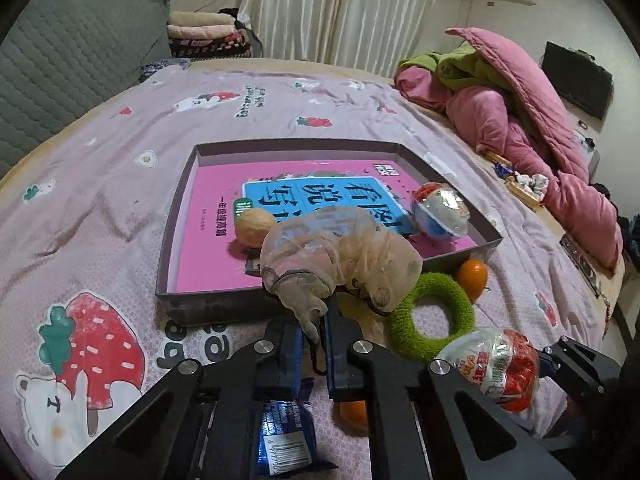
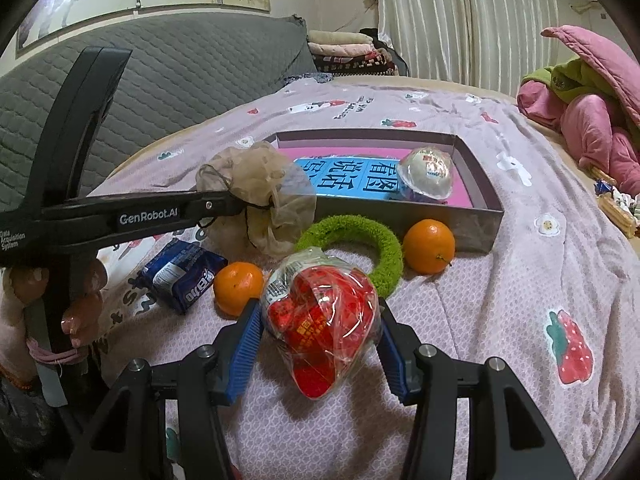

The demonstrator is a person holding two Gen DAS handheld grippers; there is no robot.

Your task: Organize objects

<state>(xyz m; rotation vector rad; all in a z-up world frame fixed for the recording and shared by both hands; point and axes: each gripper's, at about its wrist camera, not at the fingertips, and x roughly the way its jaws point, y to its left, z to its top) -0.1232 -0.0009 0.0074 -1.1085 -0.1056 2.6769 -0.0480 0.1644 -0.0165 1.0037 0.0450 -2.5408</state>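
Observation:
My left gripper (image 1: 314, 334) is shut on a tail of a beige sheer fabric scrunchie (image 1: 340, 256), which hangs over the front wall of the shallow box (image 1: 208, 304). The right wrist view shows that gripper's tip (image 2: 236, 208) pinching the scrunchie (image 2: 260, 184). My right gripper (image 2: 320, 348) is shut on a red and white wrapped egg toy (image 2: 324, 320), just above the bedspread. In the box lie a pink book (image 1: 216, 208), a tan ball (image 1: 254, 226) and a blue and white egg toy (image 1: 440, 212).
On the bedspread near the box (image 2: 472, 220) lie a green fuzzy ring (image 2: 384, 240), two oranges (image 2: 428, 246) (image 2: 238, 288) and a blue biscuit packet (image 2: 180, 276). A heap of pink quilts (image 1: 520, 120) sits at the right, and a grey headboard (image 2: 160, 80) stands behind.

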